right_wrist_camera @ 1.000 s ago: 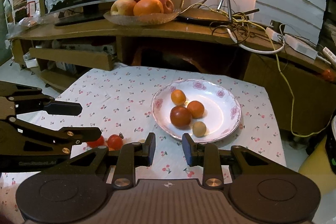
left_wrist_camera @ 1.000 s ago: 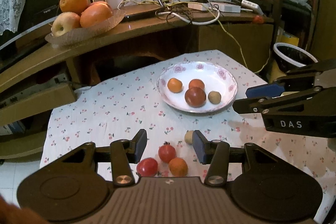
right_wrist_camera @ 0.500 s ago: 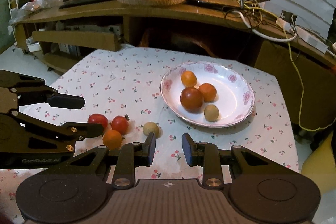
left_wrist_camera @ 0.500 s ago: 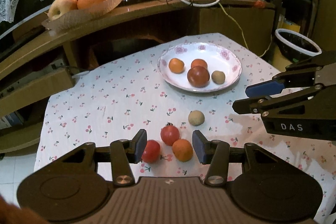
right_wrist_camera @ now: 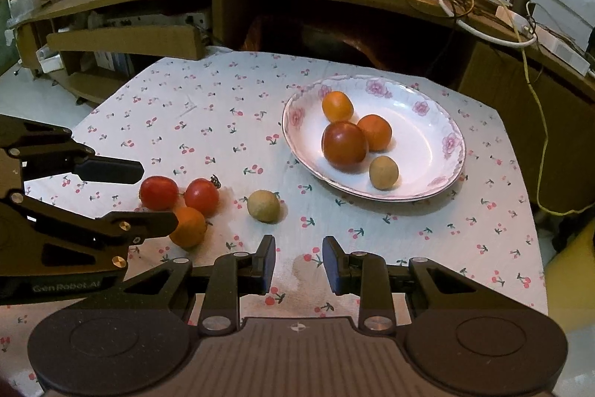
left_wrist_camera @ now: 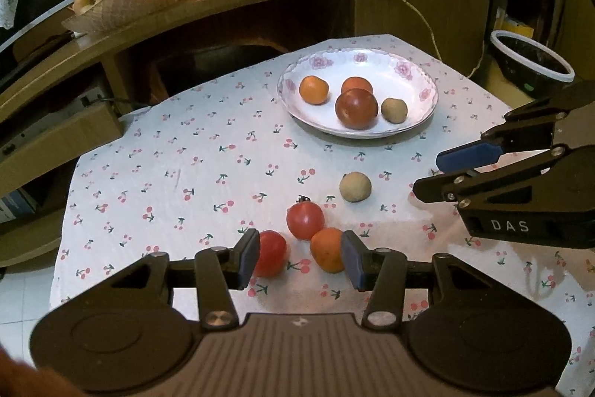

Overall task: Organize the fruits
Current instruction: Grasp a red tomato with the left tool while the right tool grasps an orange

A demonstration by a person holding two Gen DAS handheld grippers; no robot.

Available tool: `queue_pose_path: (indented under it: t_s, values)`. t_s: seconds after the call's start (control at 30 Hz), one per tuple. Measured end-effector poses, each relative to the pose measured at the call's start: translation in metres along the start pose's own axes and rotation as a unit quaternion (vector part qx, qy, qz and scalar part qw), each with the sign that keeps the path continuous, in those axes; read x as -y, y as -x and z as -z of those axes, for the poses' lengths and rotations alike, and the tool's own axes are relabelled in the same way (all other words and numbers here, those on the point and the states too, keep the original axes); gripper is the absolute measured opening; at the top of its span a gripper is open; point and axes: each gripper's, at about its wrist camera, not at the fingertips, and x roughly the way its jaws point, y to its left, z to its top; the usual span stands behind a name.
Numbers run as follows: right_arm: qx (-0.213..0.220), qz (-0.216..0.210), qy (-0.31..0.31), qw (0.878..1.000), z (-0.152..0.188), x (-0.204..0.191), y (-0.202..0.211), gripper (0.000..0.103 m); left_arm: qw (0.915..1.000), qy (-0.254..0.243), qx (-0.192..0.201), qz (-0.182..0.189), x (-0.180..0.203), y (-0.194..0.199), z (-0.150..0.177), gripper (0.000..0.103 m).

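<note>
Left wrist view: the left hand-held gripper (left_wrist_camera: 299, 257) hangs released and empty, its jaws spread around the near side of a red tomato (left_wrist_camera: 270, 257) and an orange fruit (left_wrist_camera: 327, 253), likely lining up a pick.
Plate (left_wrist_camera: 424, 114): farther off on the surface (left_wrist_camera: 167, 173), already carrying four fruits.
Right wrist view: the right hand-held gripper (right_wrist_camera: 298, 263) is released, holding nothing, waiting short of the plate.
Loose fruits: a tan fruit (right_wrist_camera: 263, 205) and a second tomato (right_wrist_camera: 201, 197) lie left of the plate, still to be gathered.
</note>
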Motion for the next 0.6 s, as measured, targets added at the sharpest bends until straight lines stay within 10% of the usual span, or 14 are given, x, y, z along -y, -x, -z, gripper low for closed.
queue_pose_path:
  t_s: [0.6]
  values:
    - [-0.014,-0.008,-0.011,1.000,-0.005,0.010,-0.014,0.031,0.9997,-0.021,0.008,0.013,0.000,-0.008,0.007,0.054]
